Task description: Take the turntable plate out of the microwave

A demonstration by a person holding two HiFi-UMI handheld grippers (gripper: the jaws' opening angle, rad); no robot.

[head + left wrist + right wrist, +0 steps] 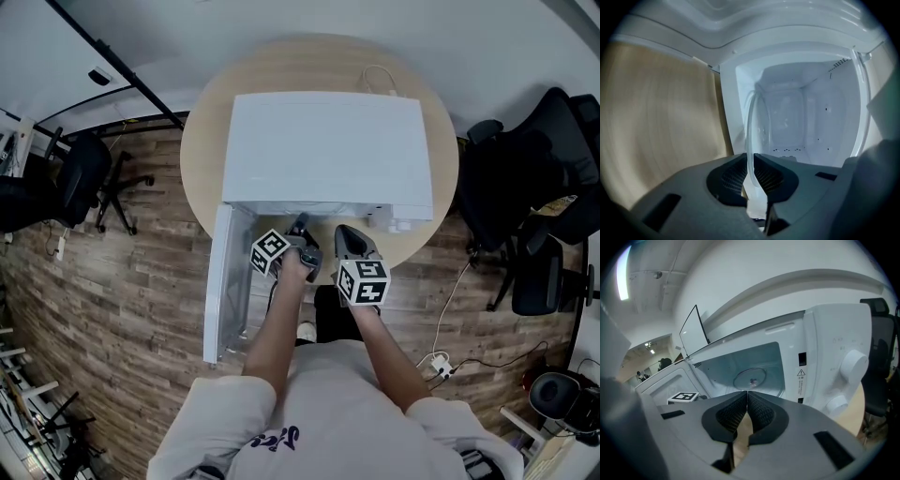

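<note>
Left gripper view: left gripper [752, 174] fingers [774, 177] pinch turntable plate [750, 123] rim inside microwave [806, 112]. Keep grip firm, draw out level. Right gripper [747, 401] fingers [762, 414] closed, empty.

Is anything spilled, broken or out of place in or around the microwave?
Nothing stands out. The door of the microwave stands open, no spill shows inside, and the glass turntable plate looks whole, its rim pinched by the left gripper.

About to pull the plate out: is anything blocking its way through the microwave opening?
Nothing visible does: the door is open, the left gripper clamps the turntable plate; the shut right gripper sits alongside.
</note>
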